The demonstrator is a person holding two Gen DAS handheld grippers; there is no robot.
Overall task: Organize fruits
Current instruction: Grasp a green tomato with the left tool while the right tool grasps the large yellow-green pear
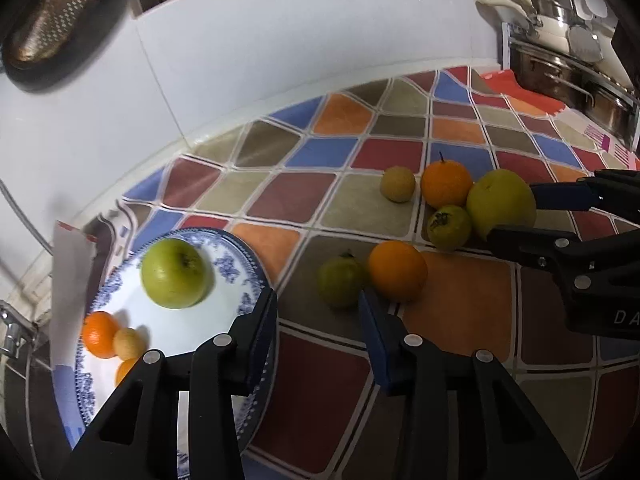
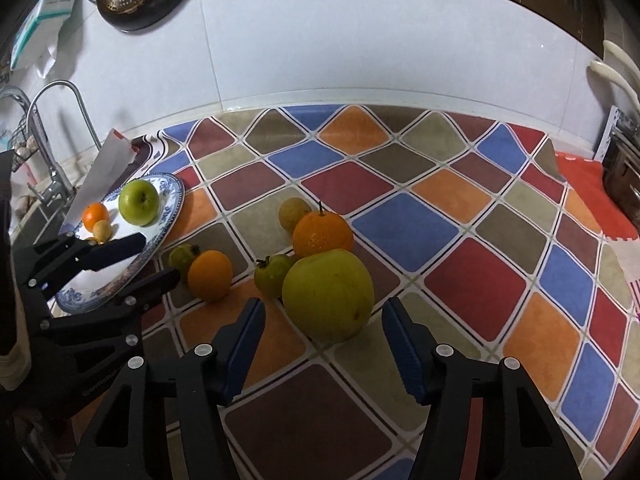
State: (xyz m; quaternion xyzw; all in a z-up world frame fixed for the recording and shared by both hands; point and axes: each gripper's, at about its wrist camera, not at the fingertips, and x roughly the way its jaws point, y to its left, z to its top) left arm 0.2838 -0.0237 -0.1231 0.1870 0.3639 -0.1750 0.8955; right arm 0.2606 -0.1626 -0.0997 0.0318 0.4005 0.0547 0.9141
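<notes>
big yellow-green fruit (image 2: 328,294): 12 o'clock of right gripper (image 2: 324,344), jaws wide, empty; looks heavy, smooth, slippery, so grip across widest middle | plate (image 1: 244,256): 10 o'clock of left gripper (image 1: 318,312), jaws wide, empty | orange (image 1: 397,271): 1 o'clock, firm

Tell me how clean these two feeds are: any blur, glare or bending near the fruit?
Left wrist view: the colander at top left is smeared, a pale glare streak crosses the tablecloth, and the counter edge bows. Right wrist view: sharper; the big yellow-green fruit before the right claw is crisp, and the wall base curves.
</notes>
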